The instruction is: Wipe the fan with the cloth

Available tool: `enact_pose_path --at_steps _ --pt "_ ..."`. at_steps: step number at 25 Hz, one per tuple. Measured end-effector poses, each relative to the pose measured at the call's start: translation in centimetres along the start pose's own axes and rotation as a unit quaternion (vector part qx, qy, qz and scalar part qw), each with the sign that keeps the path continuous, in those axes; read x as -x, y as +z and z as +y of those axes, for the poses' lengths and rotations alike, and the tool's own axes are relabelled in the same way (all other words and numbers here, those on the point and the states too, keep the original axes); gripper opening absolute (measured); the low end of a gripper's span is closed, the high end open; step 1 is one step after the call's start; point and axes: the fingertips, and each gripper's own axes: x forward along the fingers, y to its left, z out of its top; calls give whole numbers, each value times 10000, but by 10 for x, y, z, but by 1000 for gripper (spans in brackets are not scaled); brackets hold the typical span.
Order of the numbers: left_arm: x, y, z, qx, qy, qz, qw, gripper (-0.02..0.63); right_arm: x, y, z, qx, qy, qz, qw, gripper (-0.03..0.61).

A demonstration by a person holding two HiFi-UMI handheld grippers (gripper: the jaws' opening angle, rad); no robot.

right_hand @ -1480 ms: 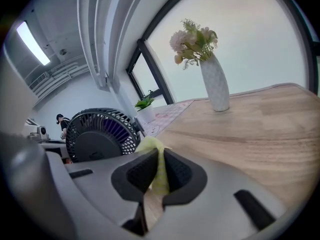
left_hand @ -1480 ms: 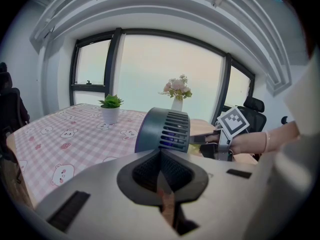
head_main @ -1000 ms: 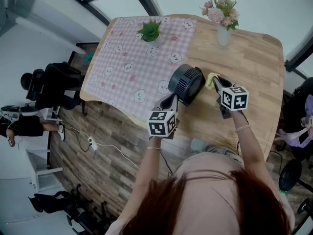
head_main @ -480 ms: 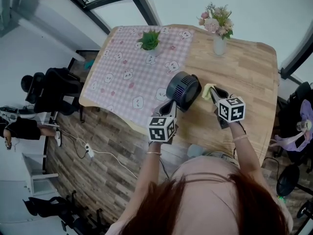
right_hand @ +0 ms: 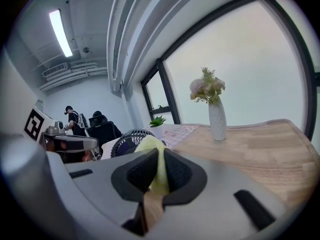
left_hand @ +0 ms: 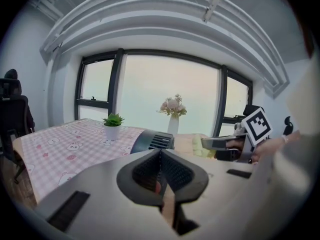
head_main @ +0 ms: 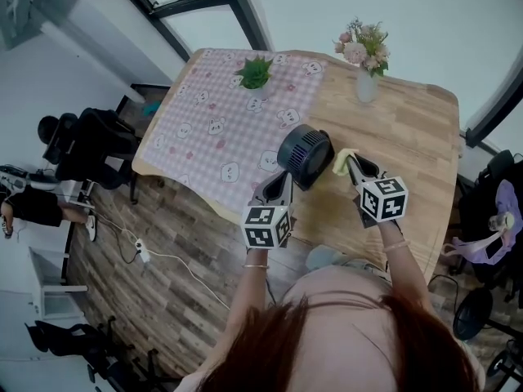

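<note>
The fan [head_main: 306, 155] is black with a dark purple grille. The cloth [head_main: 341, 161] is pale yellow. The tablecloth [head_main: 221, 129] on the left is pink-and-white check with white bear faces; the table [head_main: 409, 137] is light wood. The far vase [head_main: 365, 86] is white, its flowers pink.

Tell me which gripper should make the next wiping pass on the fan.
Probably right. The right gripper is shut on the yellow cloth, held close beside the fan. The left gripper is shut on nothing, by the fan's near side.
</note>
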Motion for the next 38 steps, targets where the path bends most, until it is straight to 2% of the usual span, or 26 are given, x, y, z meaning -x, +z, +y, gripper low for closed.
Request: enact_pose_path --at_steps 6,16,23,30,38 --pt "22 14 -12 -45 96 -326 9994 12 21 9 13 -190 103 -138 9997 31" --pt "66 46 -48 -124 90 -928 9956 12 62 36 45 413 210 -395 9981 31" --pt "101 70 -70 -301 193 -1343 9903 12 95 53 63 449 308 -707 9960 31" --pt "132 86 -84 -331 268 -1641 9855 12 127 73 77 567 341 -1015 9926 31" --pt "156 92 -93 -259 395 -1854 9815 12 158 89 96 1068 362 -1171 9867 31"
